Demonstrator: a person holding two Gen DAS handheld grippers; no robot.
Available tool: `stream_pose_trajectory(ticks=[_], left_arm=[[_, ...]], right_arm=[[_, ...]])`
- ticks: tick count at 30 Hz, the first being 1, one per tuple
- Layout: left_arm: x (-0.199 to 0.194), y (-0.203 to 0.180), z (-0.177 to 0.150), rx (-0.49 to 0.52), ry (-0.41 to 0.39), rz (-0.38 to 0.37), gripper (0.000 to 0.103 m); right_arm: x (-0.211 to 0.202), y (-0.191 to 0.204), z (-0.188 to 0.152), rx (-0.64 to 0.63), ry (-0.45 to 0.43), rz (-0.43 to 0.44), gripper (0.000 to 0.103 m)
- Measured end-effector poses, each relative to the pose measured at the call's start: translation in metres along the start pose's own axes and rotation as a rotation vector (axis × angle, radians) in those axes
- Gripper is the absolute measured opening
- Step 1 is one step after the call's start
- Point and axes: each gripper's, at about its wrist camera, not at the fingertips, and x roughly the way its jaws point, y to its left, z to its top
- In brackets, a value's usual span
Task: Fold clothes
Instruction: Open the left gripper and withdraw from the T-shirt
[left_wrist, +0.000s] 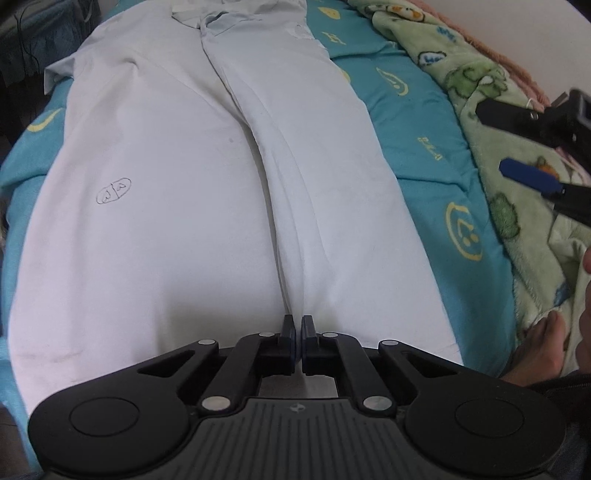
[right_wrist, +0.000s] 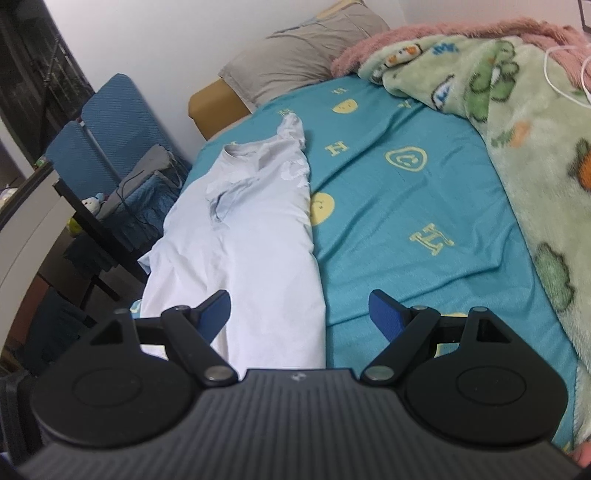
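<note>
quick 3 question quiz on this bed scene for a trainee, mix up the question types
1. True or false: the right gripper is clamped on the white t-shirt.
2. The t-shirt lies on: A) the green fleece blanket B) the teal bedsheet C) the grey pillow.
3. Fill in: the left gripper is ____, at the shirt's near hem by the fold line.

Key:
1. false, its jaws stand open
2. B
3. shut

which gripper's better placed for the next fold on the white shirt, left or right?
Probably left. The left gripper is shut, right over the white shirt at its folded-in edge. The right gripper is open, empty, straddling the shirt's side edge and teal sheet.
</note>
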Motion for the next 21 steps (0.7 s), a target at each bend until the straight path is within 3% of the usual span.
stream_pose_trajectory(ticks=[4,9,21], left_arm=[[-0.012,-0.009,-0.004,0.067,-0.037,0.035,0.014],[-0.034,-0.017,-0.002,0.103,-0.159,0.083,0.057],[-0.073,-0.028,0.025,0.128,-0.437,0.174,0.09]], right_arm=[[-0.003,0.005,0.002,-0.02,-0.014,0.011,0.083],[-0.01,0.008,0.003,-0.024,-0.046,0.023,0.083],[-0.044,0.023,0.002,-0.087,-0.193,0.045,0.083]])
